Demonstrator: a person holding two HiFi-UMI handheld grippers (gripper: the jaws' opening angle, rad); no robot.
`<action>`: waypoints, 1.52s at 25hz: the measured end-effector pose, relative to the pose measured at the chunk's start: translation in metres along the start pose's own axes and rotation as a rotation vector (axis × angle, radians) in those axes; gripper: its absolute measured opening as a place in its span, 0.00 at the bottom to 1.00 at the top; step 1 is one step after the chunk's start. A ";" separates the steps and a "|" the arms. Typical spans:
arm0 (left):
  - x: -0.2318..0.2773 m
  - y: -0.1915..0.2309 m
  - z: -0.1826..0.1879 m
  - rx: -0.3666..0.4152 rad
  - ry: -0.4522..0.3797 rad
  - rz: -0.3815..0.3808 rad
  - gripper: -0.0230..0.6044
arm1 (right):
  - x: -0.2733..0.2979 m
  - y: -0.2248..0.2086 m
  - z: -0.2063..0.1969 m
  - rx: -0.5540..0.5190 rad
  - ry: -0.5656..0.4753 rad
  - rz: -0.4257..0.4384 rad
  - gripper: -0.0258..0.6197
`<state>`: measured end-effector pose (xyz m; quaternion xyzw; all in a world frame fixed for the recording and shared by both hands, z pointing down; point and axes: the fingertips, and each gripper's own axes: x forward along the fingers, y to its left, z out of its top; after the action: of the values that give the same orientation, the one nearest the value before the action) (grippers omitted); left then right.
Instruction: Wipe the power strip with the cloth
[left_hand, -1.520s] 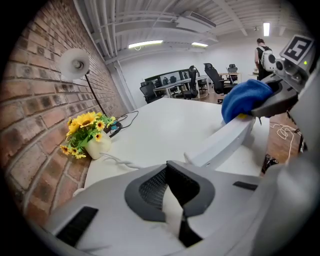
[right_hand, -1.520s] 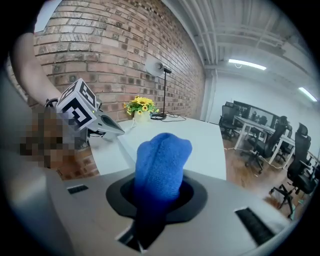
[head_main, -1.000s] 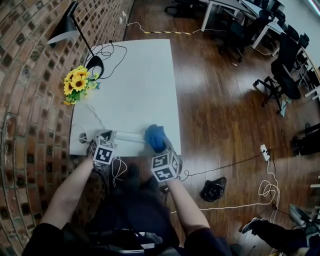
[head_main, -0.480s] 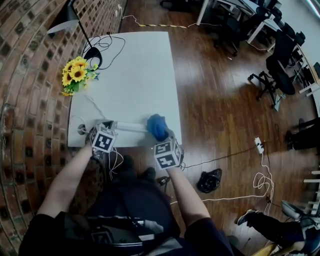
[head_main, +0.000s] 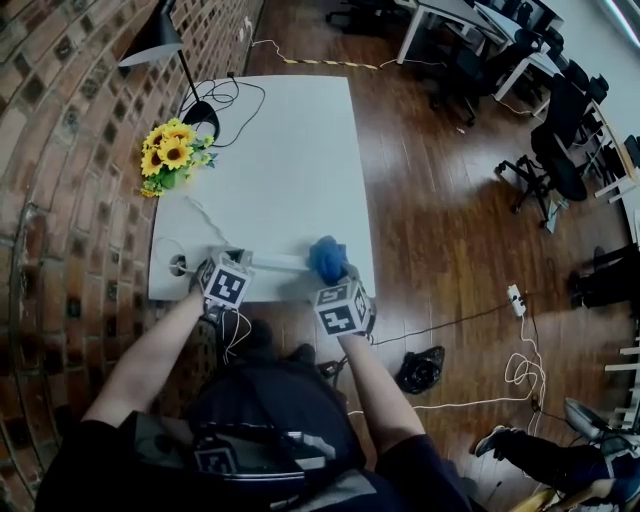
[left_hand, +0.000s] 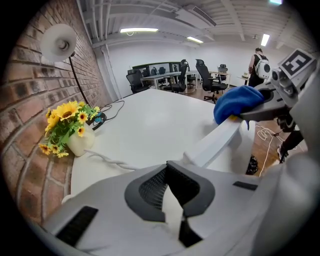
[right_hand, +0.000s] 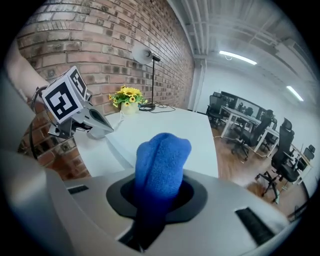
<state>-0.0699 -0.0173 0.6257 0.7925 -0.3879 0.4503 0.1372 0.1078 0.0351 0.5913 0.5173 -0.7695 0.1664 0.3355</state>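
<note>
White table (head_main: 290, 150) holds power strip (head_main: 280, 263), cloth (head_main: 327, 258) touching it.

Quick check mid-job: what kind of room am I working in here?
Probably an office or shared workspace. Rows of desks and black office chairs fill the far side. The white table stands against a brick wall on a wood floor.

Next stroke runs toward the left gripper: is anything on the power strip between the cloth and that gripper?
Nothing visible. The cloth, held by the right gripper, sits at one end of the power strip; its top is bare up to the left gripper clamping the other end.
</note>
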 end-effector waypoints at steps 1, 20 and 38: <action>0.000 0.000 0.000 -0.001 -0.002 -0.001 0.05 | 0.000 0.001 0.001 0.000 0.003 -0.005 0.15; 0.001 0.000 0.000 -0.012 -0.044 0.003 0.05 | 0.020 0.042 0.024 -0.045 0.040 0.089 0.15; 0.001 0.002 0.003 -0.034 -0.054 0.021 0.05 | 0.033 0.081 0.037 -0.131 0.065 0.214 0.15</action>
<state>-0.0695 -0.0207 0.6250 0.7978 -0.4072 0.4235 0.1354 0.0131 0.0231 0.5950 0.4034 -0.8183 0.1673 0.3737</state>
